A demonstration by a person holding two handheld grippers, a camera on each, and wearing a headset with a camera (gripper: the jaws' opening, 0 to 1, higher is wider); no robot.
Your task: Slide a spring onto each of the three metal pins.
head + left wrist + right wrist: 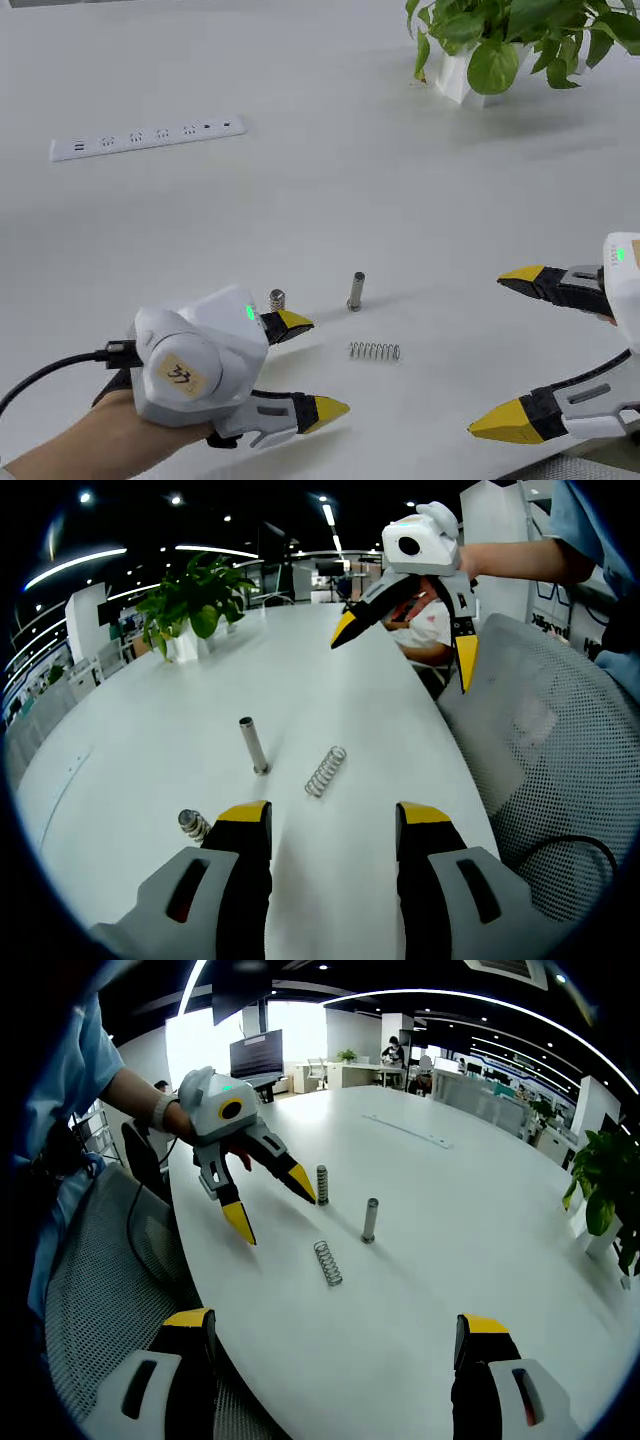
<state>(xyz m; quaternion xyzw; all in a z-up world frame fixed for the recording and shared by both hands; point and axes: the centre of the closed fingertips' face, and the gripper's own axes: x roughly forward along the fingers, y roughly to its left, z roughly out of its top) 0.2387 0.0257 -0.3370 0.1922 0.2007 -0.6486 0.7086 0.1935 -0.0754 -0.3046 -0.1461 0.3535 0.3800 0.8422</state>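
Observation:
A bare metal pin [356, 291] stands upright on the white table [330, 180]. A second pin [277, 298] with a spring on it stands to its left, right beside the upper jaw of my left gripper [312, 365]. A loose spring [374, 350] lies flat just in front of the bare pin. My left gripper is open and empty, its tips just left of the loose spring. My right gripper [508, 348] hangs open and empty at the right. The left gripper view shows the pin [252, 744], the spring [326, 771] and the sprung pin [194, 824]. The right gripper view shows the same pin [370, 1220], spring [327, 1262] and sprung pin [322, 1184].
A white power strip [147, 137] lies at the far left of the table. A potted green plant [505, 40] stands at the far right corner. A mesh chair [540, 780] sits by the table's near edge.

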